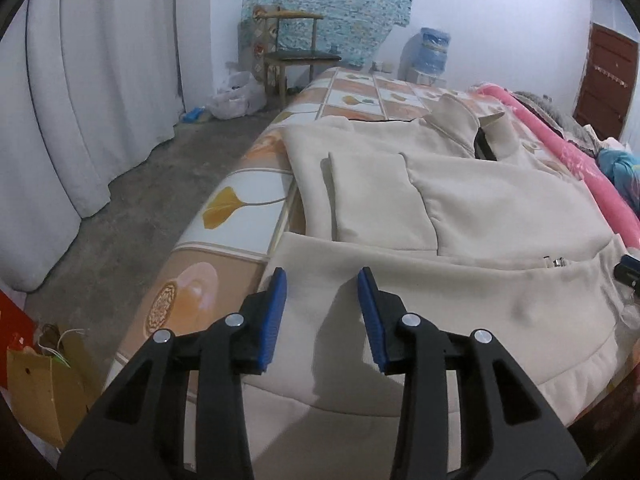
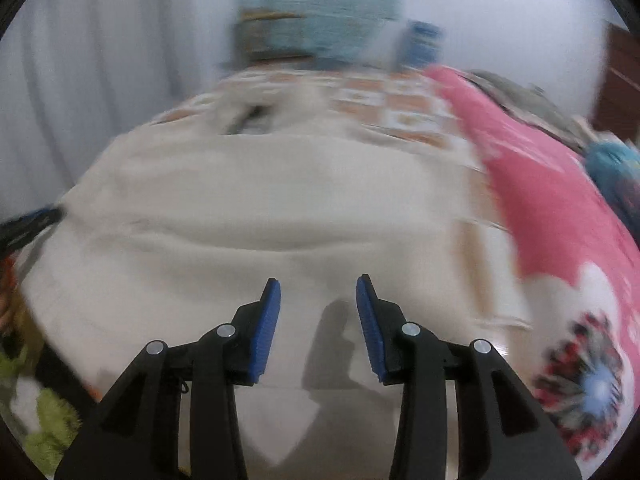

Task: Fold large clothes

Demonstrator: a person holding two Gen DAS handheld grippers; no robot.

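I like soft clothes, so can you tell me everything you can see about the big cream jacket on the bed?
The cream jacket looks soft and thick, like fleece. It lies spread on the patterned bedcover, partly folded: its bottom part is turned up over the body and a sleeve lies across the front. It has a stand-up collar at the far end, a dark zip opening and a small metal zip pull. Its right side lies beside a pink blanket. Nothing is gripping it.

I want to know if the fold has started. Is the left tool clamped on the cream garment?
No, the left tool stands open above the cream garment, nothing pinched between its pads.
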